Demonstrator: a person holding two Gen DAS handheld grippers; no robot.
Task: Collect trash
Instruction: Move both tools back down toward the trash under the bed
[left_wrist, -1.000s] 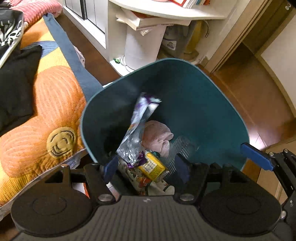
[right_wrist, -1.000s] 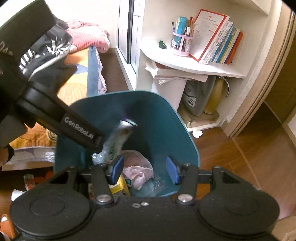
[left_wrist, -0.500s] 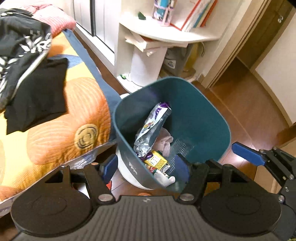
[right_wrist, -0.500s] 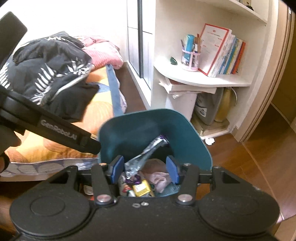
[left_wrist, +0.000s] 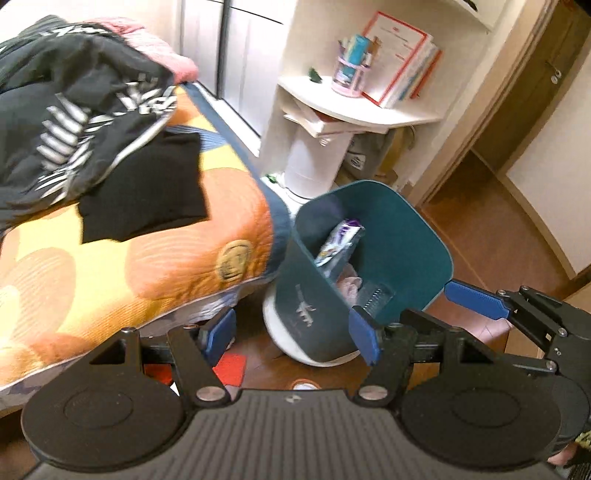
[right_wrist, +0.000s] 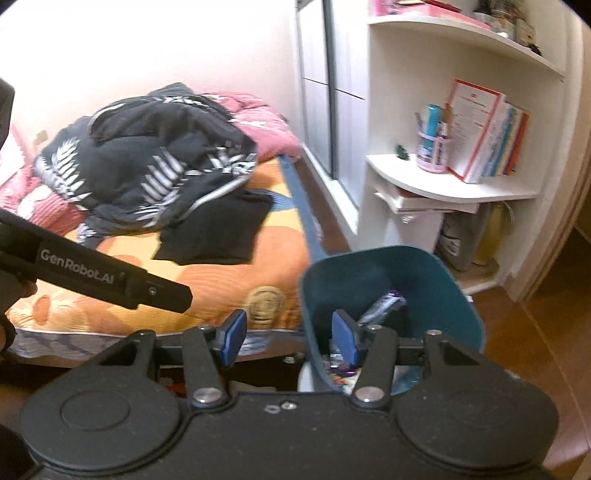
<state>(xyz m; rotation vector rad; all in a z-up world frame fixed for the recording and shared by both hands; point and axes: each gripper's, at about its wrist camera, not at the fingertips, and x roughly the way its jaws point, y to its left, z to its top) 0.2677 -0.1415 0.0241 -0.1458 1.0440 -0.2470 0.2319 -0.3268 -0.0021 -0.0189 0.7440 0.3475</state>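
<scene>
A teal trash bin (left_wrist: 402, 236) stands on the wood floor beside the bed; it also shows in the right wrist view (right_wrist: 373, 273). Inside it are a purple-and-silver wrapper (left_wrist: 340, 240), pink tissue (left_wrist: 349, 282) and clear plastic. The wrapper shows in the right wrist view (right_wrist: 384, 304) too. My left gripper (left_wrist: 293, 334) is open and empty, above and in front of the bin. My right gripper (right_wrist: 288, 341) is open and empty, over the bin's near left rim. One of its blue fingertips (left_wrist: 476, 298) shows at the right of the left wrist view.
A bed with an orange quilt (left_wrist: 122, 258) and a pile of dark clothes (left_wrist: 74, 122) lies to the left. A white corner shelf (right_wrist: 454, 184) with books and a pen cup stands behind the bin. Small litter, including a red piece (left_wrist: 231, 367), lies under the bed edge.
Both grippers have pulled up and back from the bin and turned left toward the bed. The wrapper stays in the bin.
</scene>
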